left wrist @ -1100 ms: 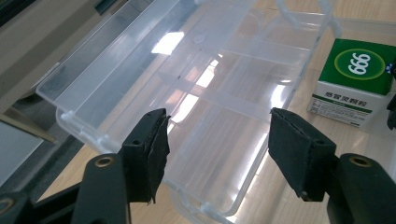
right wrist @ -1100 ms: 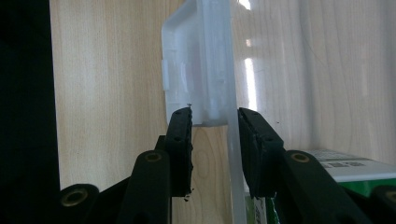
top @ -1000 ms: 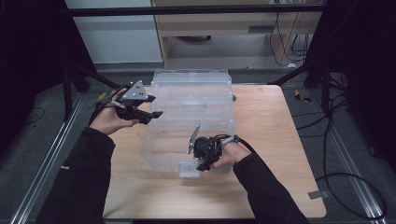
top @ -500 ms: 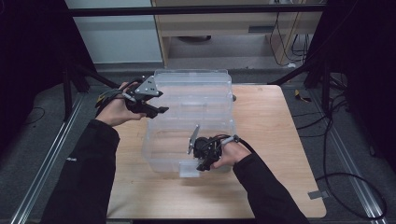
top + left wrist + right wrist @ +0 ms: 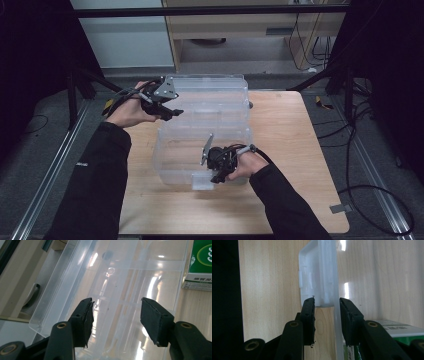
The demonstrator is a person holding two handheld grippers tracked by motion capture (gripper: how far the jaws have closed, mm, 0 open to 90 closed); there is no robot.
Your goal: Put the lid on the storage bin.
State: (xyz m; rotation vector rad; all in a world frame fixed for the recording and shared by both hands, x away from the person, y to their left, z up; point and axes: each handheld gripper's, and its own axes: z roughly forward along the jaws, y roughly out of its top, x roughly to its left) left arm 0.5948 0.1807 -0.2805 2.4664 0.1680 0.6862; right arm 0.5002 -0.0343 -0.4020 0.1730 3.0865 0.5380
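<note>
one clear plastic box (image 5: 202,145) sits in the middle of the wooden desk (image 5: 295,150), its see-through lid (image 5: 210,95) open at the far side. the left claw (image 5: 167,111) hangs over the lid's left end, tipped down, jaws wide with nothing in them. the right claw (image 5: 216,176) reaches from the box's near side, jaws narrow around the white latch (image 5: 317,287) on the front wall. one green carton (image 5: 200,263) lies in the box.
</note>
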